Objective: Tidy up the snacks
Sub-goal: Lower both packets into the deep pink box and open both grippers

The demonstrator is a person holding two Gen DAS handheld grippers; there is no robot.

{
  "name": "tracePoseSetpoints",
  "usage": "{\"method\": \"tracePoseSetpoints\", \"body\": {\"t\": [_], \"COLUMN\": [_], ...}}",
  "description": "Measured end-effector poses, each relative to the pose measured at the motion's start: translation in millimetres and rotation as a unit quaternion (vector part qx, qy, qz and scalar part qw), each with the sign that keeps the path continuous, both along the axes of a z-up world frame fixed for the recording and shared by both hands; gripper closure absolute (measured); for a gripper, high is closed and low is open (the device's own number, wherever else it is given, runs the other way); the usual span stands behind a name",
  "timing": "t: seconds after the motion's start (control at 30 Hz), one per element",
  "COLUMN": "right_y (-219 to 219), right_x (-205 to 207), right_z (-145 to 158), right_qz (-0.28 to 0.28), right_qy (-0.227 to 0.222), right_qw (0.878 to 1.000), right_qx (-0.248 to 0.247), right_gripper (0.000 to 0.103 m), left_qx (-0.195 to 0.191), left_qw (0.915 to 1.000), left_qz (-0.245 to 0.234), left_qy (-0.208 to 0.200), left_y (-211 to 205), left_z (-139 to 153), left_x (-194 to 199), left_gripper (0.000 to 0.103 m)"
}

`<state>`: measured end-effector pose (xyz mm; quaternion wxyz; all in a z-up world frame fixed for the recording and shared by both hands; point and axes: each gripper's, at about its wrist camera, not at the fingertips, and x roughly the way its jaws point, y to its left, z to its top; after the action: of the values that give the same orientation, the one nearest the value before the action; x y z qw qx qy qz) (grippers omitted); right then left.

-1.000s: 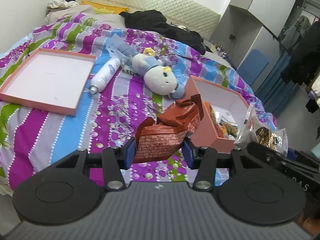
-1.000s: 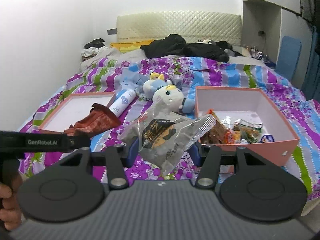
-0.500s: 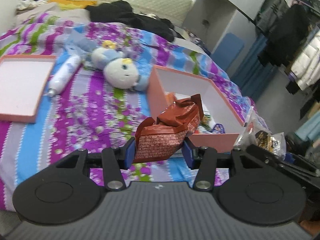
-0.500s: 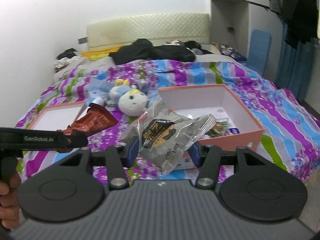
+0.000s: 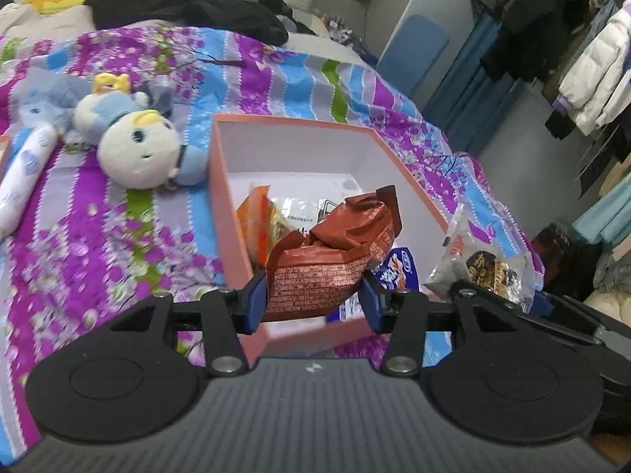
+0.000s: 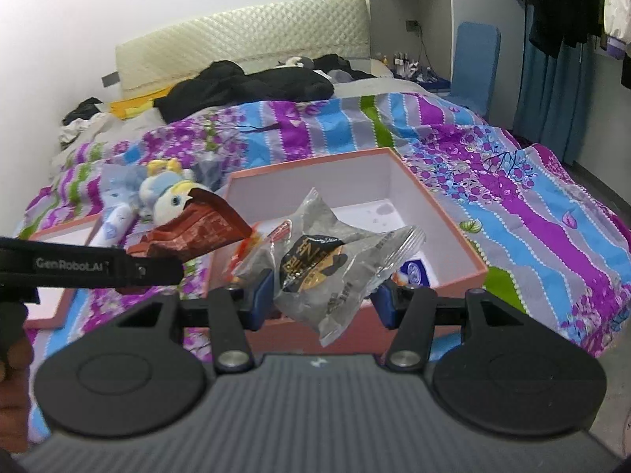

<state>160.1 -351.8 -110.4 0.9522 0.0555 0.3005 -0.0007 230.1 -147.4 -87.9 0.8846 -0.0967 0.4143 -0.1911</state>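
My left gripper [image 5: 313, 299] is shut on a brown-red snack packet [image 5: 327, 264] and holds it over the near end of the open pink box [image 5: 221, 181]. The box holds an orange packet [image 5: 260, 224] and a blue-white packet [image 5: 398, 272]. My right gripper [image 6: 321, 299] is shut on a clear grey packet with a black-and-gold label [image 6: 327, 264], above the near edge of the same box [image 6: 445, 213]. The grey packet also shows at the right of the left wrist view [image 5: 485, 264]. The brown-red packet shows at the left of the right wrist view [image 6: 197, 232].
A plush doll [image 5: 138, 146] and a white bottle [image 5: 23, 177] lie left of the box on the striped bedspread [image 5: 79, 244]. The box lid [image 6: 59, 276] lies further left. Dark clothes [image 6: 252, 86] lie near the headboard. The bed's edge is to the right, with hanging clothes [image 5: 591, 63] beyond.
Both grippers have moved right and forward with their packets, from over the bedspread to over the near end of the pink box. Their grips are unchanged.
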Motion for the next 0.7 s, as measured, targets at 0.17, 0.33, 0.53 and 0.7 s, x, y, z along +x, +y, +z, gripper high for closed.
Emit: {"method": "tracePoseSetpoints", "body": {"t": [0.17, 0.33, 0.53, 0.7], "right_y": [-18, -28, -35, -39], "right_x": [47, 84, 111, 120], "right_z": [-20, -42, -65, -74], "right_qz": [0.000, 0.004, 0.004, -0.001], "right_qy": [0.021, 0.047, 0.074, 0.094], "right_qw": [1.000, 0.999, 0.997, 0.995], "right_qx": [0.003, 0.006, 0.016, 0.027], "right_gripper": [0.048, 0.048, 0.047, 0.046], "left_qx": [0.009, 0.021, 0.030, 0.032], "left_qw": [0.9997, 0.9989, 0.9975, 0.9968], "left_qz": [-0.015, -0.023, -0.023, -0.023], "left_qy": [0.018, 0.037, 0.059, 0.070], "left_y": [-25, -45, -53, -52], "left_z": [-16, -37, -62, -70], "left_x": [48, 89, 117, 124], "left_gripper": [0.048, 0.048, 0.048, 0.041]}}
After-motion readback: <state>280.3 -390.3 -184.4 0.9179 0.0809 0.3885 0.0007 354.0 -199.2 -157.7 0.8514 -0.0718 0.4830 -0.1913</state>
